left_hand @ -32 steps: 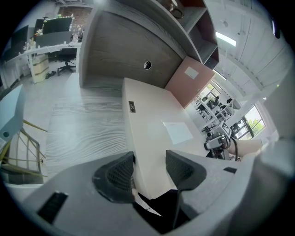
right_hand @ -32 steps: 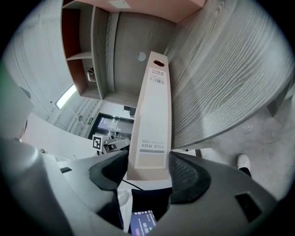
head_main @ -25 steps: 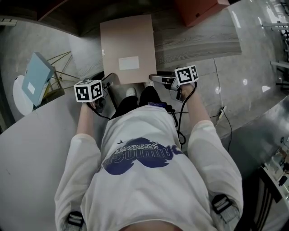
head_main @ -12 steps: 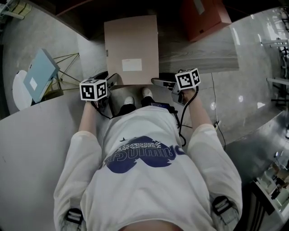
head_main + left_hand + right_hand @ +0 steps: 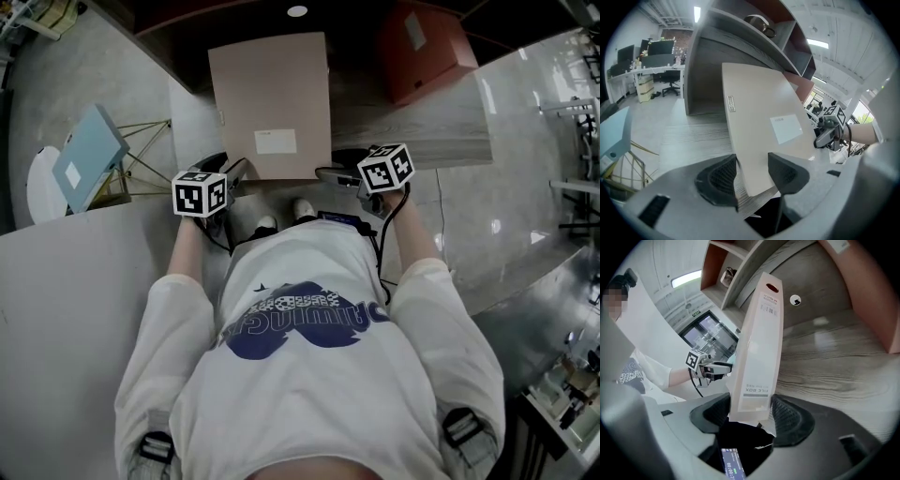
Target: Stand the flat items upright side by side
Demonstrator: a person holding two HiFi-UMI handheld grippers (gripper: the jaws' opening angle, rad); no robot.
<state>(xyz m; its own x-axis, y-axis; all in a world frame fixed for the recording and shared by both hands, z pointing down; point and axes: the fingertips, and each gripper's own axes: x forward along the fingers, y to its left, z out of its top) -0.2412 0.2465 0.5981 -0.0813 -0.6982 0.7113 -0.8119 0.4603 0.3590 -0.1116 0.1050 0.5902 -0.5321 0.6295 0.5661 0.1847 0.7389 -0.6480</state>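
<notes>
Your left gripper (image 5: 752, 169) and right gripper (image 5: 750, 412) both have their jaws clenched on the near end of the beige file box (image 5: 272, 98), one at each corner. The box sits at the upper centre of the head view, broad face up, over the wood-grain table (image 5: 412, 122). A red-brown box (image 5: 427, 52) lies to its right.

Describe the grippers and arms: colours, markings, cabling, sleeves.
Left gripper and right gripper: grey bodies and dark, mesh-textured pads. Each carries a white cube with black square markers. A black cable trails from the right gripper. The person wears white short sleeves.
</notes>
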